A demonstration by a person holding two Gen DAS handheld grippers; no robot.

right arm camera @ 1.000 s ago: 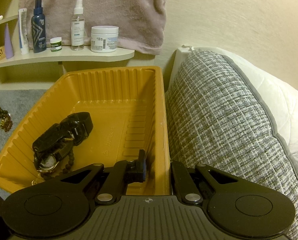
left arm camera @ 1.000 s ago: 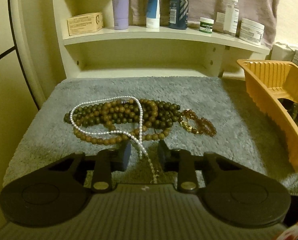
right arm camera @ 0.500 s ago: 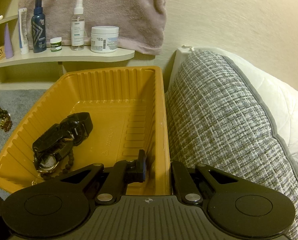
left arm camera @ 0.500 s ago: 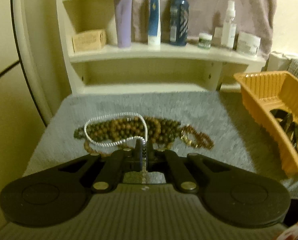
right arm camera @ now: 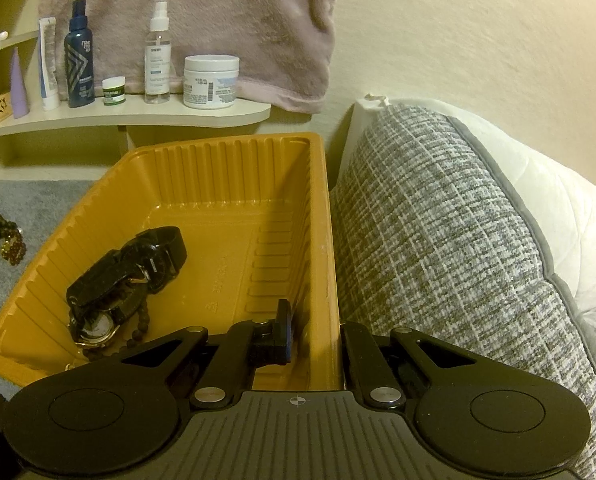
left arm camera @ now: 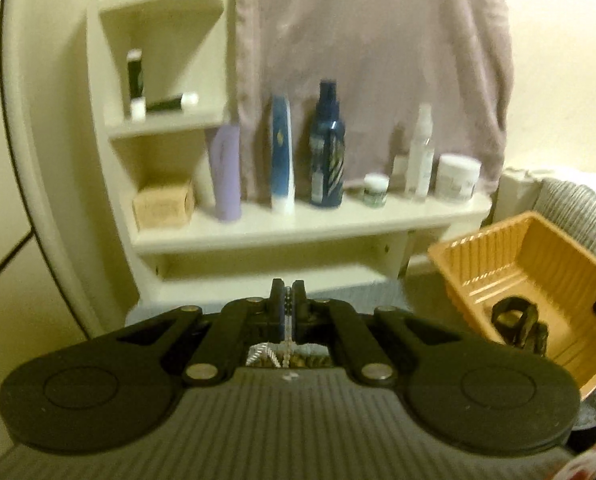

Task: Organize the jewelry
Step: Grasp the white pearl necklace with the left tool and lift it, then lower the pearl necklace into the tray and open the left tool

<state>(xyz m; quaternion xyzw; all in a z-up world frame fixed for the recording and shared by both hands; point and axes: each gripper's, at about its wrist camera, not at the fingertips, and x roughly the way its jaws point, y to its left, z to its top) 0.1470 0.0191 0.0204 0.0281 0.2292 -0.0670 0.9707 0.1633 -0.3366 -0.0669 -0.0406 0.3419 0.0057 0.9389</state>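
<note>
My left gripper (left arm camera: pixel 287 304) is shut on a white pearl necklace (left arm camera: pixel 286 326). The strand runs down between the pads, and a loop of it hangs just below over brown beads. To the right stands the orange tray (left arm camera: pixel 494 264) with black watches (left arm camera: pixel 518 320) inside. My right gripper (right arm camera: pixel 314 332) is shut on the near right wall of the orange tray (right arm camera: pixel 225 168). Its left finger (right arm camera: pixel 283 328) is inside, while the right finger is hidden behind the wall. Black watches and a bead bracelet (right arm camera: pixel 125 276) lie at the tray's left. Brown bead necklaces (right arm camera: pixel 1 236) rest on the grey mat (right arm camera: pixel 21 200).
A cream shelf (left arm camera: pixel 306 224) behind the mat carries bottles, tubes and jars. A mauve towel (right arm camera: pixel 225 12) hangs above it. A grey woven cushion (right arm camera: pixel 450 240) presses against the tray's right side, with a white pillow (right arm camera: pixel 558 220) behind.
The left gripper closed on the pearl strand and rose with it, so the bead pile dropped out of sight under the gripper body. The right gripper and the tray kept still.
</note>
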